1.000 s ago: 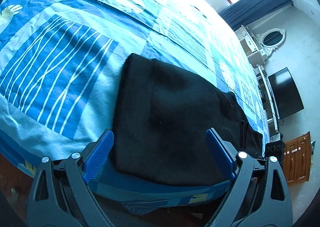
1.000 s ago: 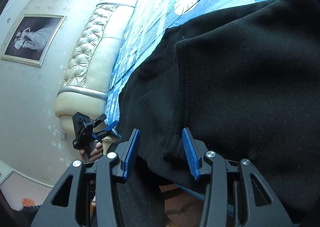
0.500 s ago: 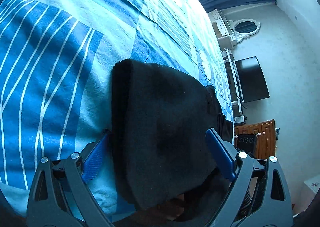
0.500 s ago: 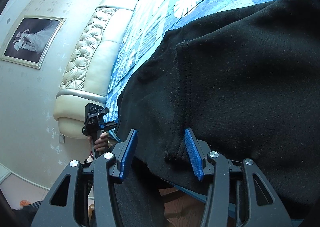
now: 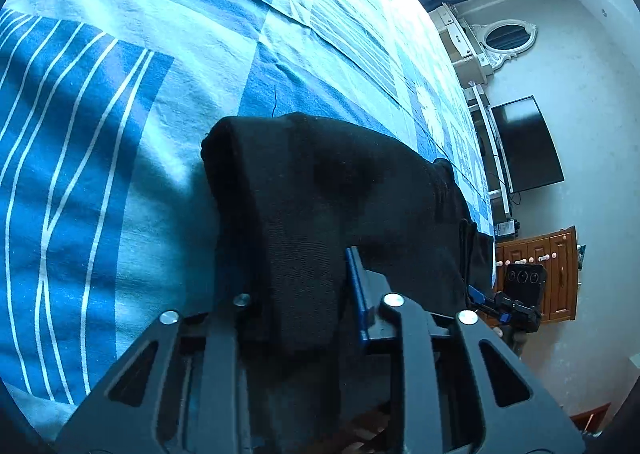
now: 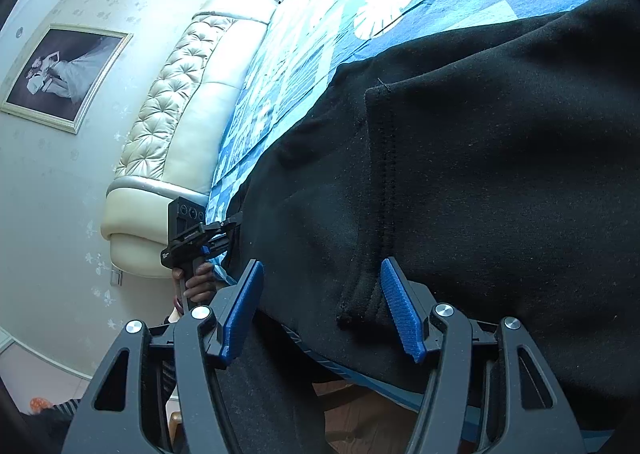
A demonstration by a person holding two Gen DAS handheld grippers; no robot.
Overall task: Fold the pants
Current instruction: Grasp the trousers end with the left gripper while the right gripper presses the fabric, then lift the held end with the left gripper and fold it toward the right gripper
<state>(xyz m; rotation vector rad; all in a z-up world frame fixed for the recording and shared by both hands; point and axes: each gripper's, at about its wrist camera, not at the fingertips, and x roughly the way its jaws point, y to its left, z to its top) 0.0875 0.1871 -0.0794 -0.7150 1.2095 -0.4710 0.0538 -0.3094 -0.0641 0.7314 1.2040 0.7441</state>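
Note:
Black pants (image 5: pixel 340 182) lie along the near edge of a bed with a blue patterned cover (image 5: pixel 120 94). My left gripper (image 5: pixel 304 278) is closing on one end of the pants, and a fold of black fabric is pinched between its blue pads. In the right wrist view, the pants (image 6: pixel 480 154) fill the right side, with a stitched seam running down. My right gripper (image 6: pixel 322 274) is opening; the fabric edge lies between its blue pads (image 6: pixel 400 310), which do not press on it. The left gripper (image 6: pixel 192 230) and the hand (image 6: pixel 196 282) holding it show at the far end.
A cream tufted headboard (image 6: pixel 180 94) and a framed picture (image 6: pixel 64 74) stand beyond the left gripper. A dark TV (image 5: pixel 524 142), a wooden cabinet (image 5: pixel 532 274) and an oval mirror (image 5: pixel 508 36) line the opposite wall. The bed's edge drops off just under both grippers.
My left gripper came forward and down onto the end of the pants and shut on the fabric. The right gripper stayed put while its jaws spread wider.

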